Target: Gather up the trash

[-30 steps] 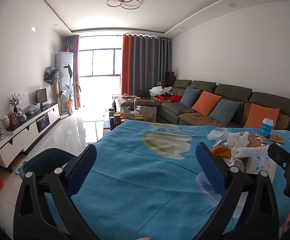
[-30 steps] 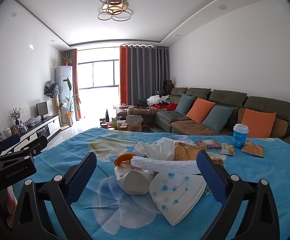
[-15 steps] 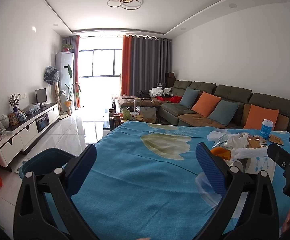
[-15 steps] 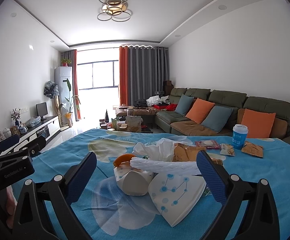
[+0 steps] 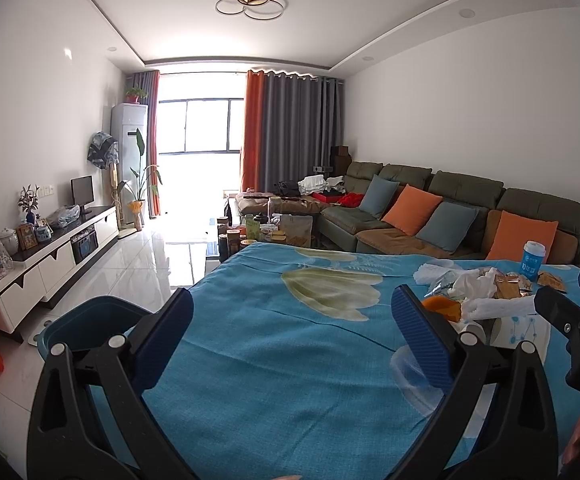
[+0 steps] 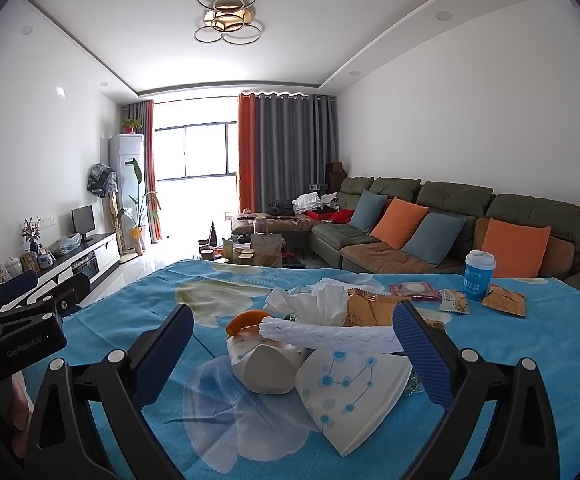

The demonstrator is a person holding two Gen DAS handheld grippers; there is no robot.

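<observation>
A heap of trash lies on the blue tablecloth (image 6: 530, 352): two crushed paper cups (image 6: 265, 364) (image 6: 350, 392), a white foam strip (image 6: 330, 334), orange peel (image 6: 245, 320), crumpled tissue (image 6: 314, 300) and a tan snack wrapper (image 6: 366, 308). My right gripper (image 6: 290, 348) hovers open just short of the heap, with nothing between its fingers. My left gripper (image 5: 290, 332) is open over bare cloth, left of the heap (image 5: 466, 300). A dark teal bin (image 5: 85, 324) stands on the floor by the table's left edge.
A blue paper cup (image 6: 478, 274) and small wrappers (image 6: 504, 300) (image 6: 412, 290) lie at the table's far right. Beyond the table are a green sofa (image 6: 450, 216), a cluttered coffee table (image 6: 257, 244) and a white TV cabinet (image 5: 61, 256). A hand (image 6: 17, 400) holds the left gripper.
</observation>
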